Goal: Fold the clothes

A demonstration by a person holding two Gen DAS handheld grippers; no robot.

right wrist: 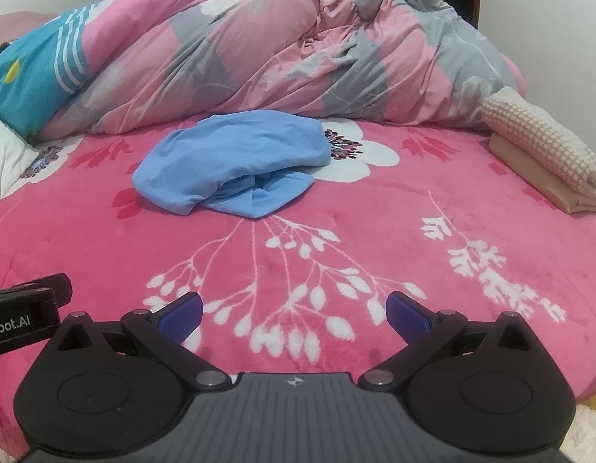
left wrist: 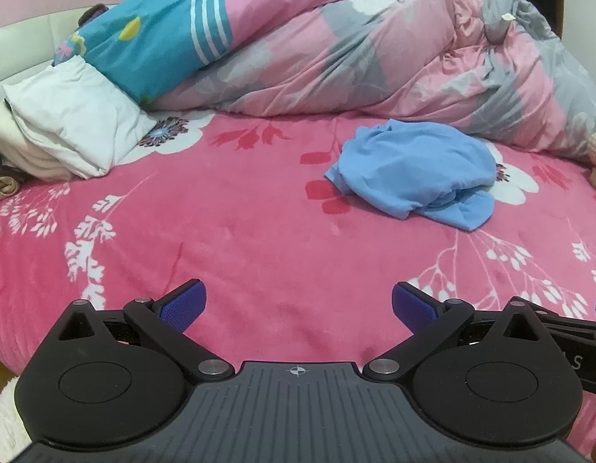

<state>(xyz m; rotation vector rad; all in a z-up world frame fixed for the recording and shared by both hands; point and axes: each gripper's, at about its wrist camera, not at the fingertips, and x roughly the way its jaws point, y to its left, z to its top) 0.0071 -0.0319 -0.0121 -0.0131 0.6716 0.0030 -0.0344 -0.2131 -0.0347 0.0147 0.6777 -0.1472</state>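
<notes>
Crumpled light-blue cotton garment [left wrist: 413, 169] lies in a loose heap on the pink floral fleece bed [left wrist: 220, 239], right of centre from the left wrist view and just in front of the bunched pink-and-grey quilt [left wrist: 355, 58]. The left gripper [left wrist: 298, 305] hangs low over the near edge of the bed, its blue-padded fingers [left wrist: 182, 305] spread wide and holding nothing, well apart from the cloth. A white folded pillow [left wrist: 74, 115] sits at the far left.

From the right wrist view the same garment [right wrist: 232, 166] sits ahead and a little left; the right gripper [right wrist: 294, 312] is likewise spread and empty. A folded cream waffle-knit blanket [right wrist: 544, 146] rests at the right. No basket or box shows.

To my eye, folding has not begun. Best find two corners or a hem first, pinch a single layer at each, and draw the heap flat before any fold.
</notes>
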